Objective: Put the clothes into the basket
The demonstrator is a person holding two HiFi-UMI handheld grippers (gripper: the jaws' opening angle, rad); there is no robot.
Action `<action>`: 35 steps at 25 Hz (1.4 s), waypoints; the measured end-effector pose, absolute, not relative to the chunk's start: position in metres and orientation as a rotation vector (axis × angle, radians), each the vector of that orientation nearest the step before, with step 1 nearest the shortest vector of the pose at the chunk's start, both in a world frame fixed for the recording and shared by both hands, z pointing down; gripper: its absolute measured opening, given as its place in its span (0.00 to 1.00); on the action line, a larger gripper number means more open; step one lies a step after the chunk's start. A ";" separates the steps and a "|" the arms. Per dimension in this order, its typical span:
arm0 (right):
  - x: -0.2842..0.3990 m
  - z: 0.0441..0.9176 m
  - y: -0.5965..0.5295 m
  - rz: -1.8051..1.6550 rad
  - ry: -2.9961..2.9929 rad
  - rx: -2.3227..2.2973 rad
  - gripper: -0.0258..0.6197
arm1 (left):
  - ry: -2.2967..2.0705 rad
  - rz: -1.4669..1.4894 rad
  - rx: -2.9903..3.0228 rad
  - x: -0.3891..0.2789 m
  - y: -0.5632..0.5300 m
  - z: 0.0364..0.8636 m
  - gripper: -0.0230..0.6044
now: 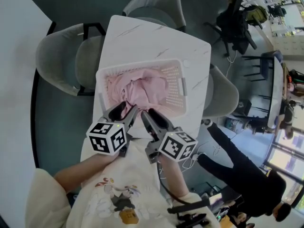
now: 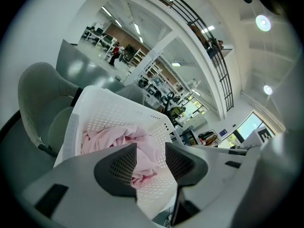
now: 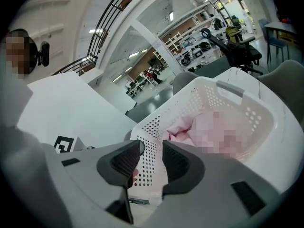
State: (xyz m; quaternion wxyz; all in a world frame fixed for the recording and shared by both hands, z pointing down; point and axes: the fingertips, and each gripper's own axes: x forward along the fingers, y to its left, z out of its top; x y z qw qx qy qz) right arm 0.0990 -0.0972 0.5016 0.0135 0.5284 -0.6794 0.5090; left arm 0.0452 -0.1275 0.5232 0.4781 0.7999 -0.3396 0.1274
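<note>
A white perforated basket [image 1: 175, 87] stands on the white marble table [image 1: 156, 37], and a heap of pink clothes [image 1: 142, 89] lies inside it. My left gripper [image 1: 124, 110] hovers over the basket's near rim with its jaws apart and nothing between them. Beside it, my right gripper [image 1: 151, 118] is also open and empty. In the left gripper view the gripper [image 2: 151, 160] looks down at the pink clothes [image 2: 109, 137] in the basket [image 2: 118, 110]. In the right gripper view the gripper [image 3: 152, 163] faces the basket's near corner [image 3: 152, 127], with clothes [image 3: 183, 127] beyond.
Grey chairs surround the table: one at the left [image 1: 61, 61], one at the far end [image 1: 156, 1], one at the right [image 1: 221, 96]. A person in black [image 1: 237, 165] stands at the lower right. A black office chair [image 1: 237, 18] stands further back.
</note>
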 end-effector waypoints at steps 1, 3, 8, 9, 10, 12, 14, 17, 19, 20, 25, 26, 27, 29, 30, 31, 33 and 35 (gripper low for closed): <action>0.101 0.501 -0.097 1.582 -2.124 1.650 0.26 | -0.833 0.311 1.954 0.046 -0.127 0.523 0.34; 0.103 0.500 -0.094 1.572 -2.141 1.647 0.26 | -0.852 0.303 1.956 0.044 -0.124 0.521 0.34; 0.107 0.493 -0.081 1.533 -2.183 1.616 0.26 | -0.919 0.276 1.964 0.046 -0.114 0.510 0.31; 0.110 0.491 -0.077 1.518 -2.187 1.616 0.26 | -0.922 0.274 1.965 0.048 -0.108 0.507 0.31; 0.113 0.489 -0.074 1.495 -2.189 1.620 0.24 | -0.925 0.272 1.969 0.050 -0.103 0.504 0.30; 0.120 0.486 -0.066 1.451 -2.193 1.636 0.21 | -0.932 0.273 1.987 0.055 -0.090 0.499 0.27; 0.127 0.483 -0.057 1.437 -2.203 1.657 0.18 | -0.942 0.277 2.014 0.060 -0.078 0.494 0.22; 0.133 0.478 -0.042 1.413 -2.225 1.679 0.17 | -0.957 0.276 2.040 0.066 -0.060 0.489 0.16; 0.134 0.473 -0.029 1.369 -2.240 1.683 0.15 | -0.970 0.277 2.058 0.067 -0.047 0.484 0.13; 0.135 0.470 -0.022 1.345 -2.249 1.682 0.15 | -0.975 0.277 2.068 0.068 -0.040 0.481 0.12; 0.132 0.459 0.011 1.232 -2.291 1.666 0.14 | -0.985 0.279 2.123 0.072 0.000 0.467 0.11; 0.131 0.458 0.018 1.217 -2.297 1.661 0.14 | -0.982 0.283 2.132 0.072 0.008 0.466 0.11; 0.129 0.457 0.025 1.203 -2.303 1.655 0.14 | -0.977 0.287 2.139 0.073 0.018 0.465 0.11; 0.125 0.456 0.040 1.176 -2.309 1.645 0.14 | -0.963 0.299 2.150 0.073 0.038 0.465 0.11; 0.123 0.455 0.047 1.162 -2.309 1.642 0.14 | -0.955 0.305 2.156 0.073 0.048 0.464 0.11; 0.121 0.455 0.055 1.149 -2.310 1.639 0.14 | -0.948 0.309 2.162 0.072 0.057 0.464 0.11; 0.118 0.454 0.070 1.132 -2.316 1.631 0.14 | -0.943 0.312 2.173 0.071 0.075 0.462 0.11; 0.114 0.453 0.086 1.123 -2.326 1.621 0.14 | -0.948 0.310 2.188 0.068 0.092 0.460 0.11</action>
